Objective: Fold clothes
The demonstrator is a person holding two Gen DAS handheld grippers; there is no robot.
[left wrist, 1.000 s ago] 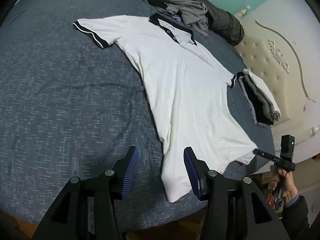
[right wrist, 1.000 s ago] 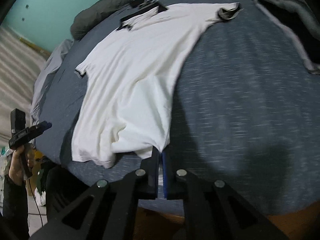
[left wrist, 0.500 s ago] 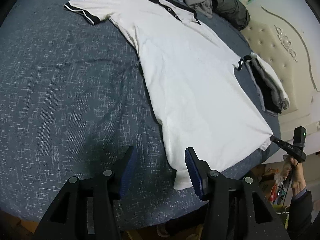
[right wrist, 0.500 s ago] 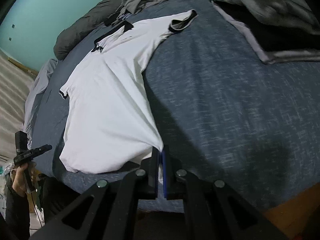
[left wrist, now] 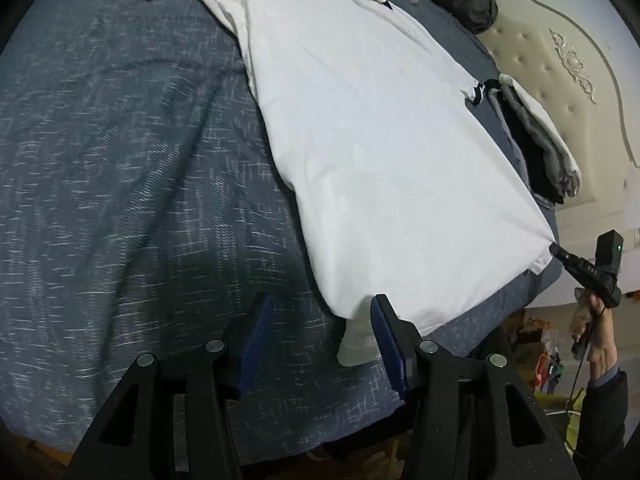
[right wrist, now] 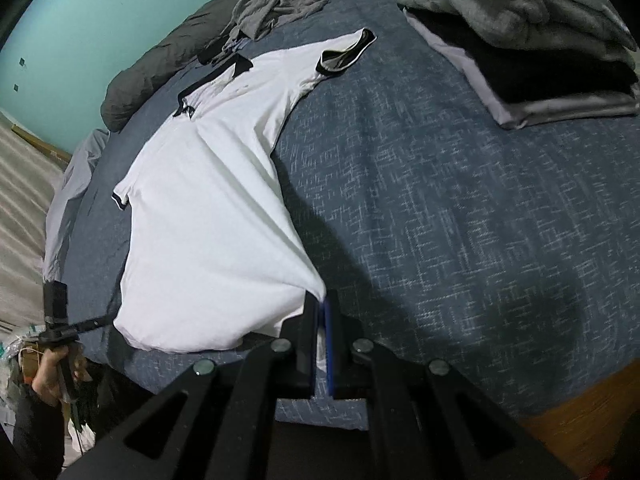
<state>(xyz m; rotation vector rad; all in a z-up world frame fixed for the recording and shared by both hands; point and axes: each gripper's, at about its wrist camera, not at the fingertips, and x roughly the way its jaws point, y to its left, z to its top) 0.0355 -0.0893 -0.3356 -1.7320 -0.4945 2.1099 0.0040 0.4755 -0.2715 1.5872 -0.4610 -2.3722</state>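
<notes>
Right wrist view, right gripper [right wrist: 322,312] pinching white polo shirt [right wrist: 208,208] hem corner, left gripper [left wrist: 318,336] spread over other corner.

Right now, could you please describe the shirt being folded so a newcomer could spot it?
On the blue bed, it lies spread flat beside a stack of folded clothes. It is the white shirt, the only garment with a black collar and black sleeve edges.

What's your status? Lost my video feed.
Right gripper shut on white polo shirt hem corner. Left gripper open beside the other corner. Folded stack clear of it.
</notes>
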